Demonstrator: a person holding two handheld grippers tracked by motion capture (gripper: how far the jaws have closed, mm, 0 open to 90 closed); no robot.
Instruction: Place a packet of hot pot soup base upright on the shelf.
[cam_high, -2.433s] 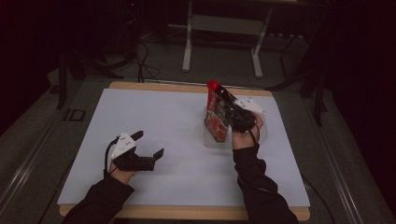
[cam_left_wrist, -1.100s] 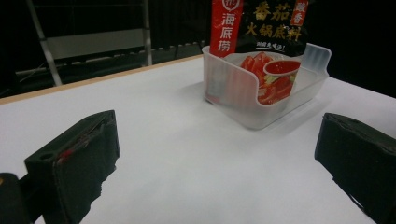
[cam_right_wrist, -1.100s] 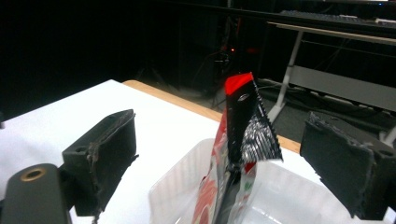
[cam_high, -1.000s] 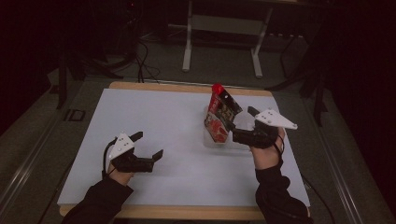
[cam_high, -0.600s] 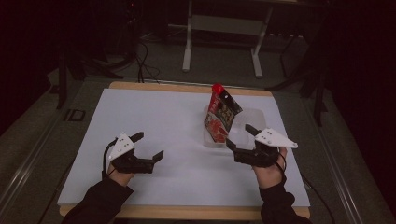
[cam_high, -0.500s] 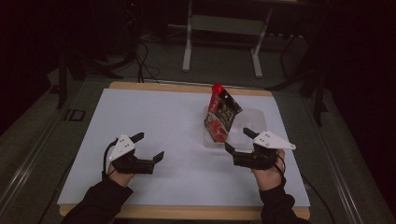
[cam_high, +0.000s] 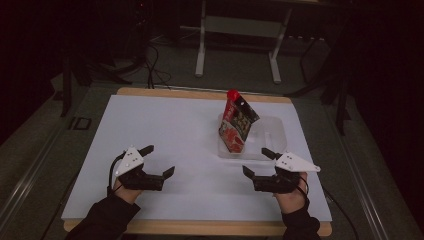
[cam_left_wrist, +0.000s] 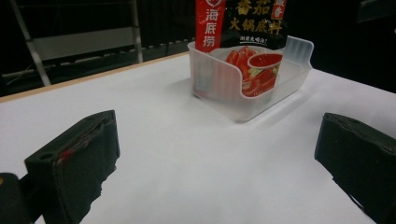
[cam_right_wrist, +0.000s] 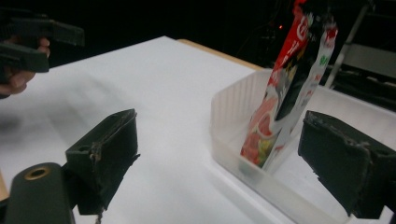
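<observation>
High view shows a red and black sauce packet (cam_high: 237, 127) standing tilted in a clear plastic bin (cam_high: 274, 136) on the right half of a white table (cam_high: 165, 130), its red top leaning toward the far left and its lower end down inside the bin's left part. The right gripper (cam_high: 256, 163) sits just in front of the bin's near edge, apart from it, its jaws spread wide and holding nothing; one jaw tip lies close to the bin's near rim and the other points left over bare table. The hand (cam_high: 290, 196) behind it comes up from the bottom edge, a dark sleeve at the wrist, with the grey plate on top facing upward. The left gripper (cam_high: 157, 161) rests well apart from the bin, over the near left of the table, jaws likewise spread and empty, aimed to the right and slightly away. Its hand (cam_high: 122, 187) also enters from the bottom in a dark sleeve. Left gripper view looks between its two black jaws at the packet (cam_left_wrist: 243, 42) upright in the bin (cam_left_wrist: 294, 60), farther off across bare white surface. Right gripper view has the packet (cam_right_wrist: 285, 93) leaning in the bin (cam_right_wrist: 233, 116) between its separated jaws, nearer the right-hand one, and the other gripper (cam_right_wrist: 44, 39) at upper left.
</observation>
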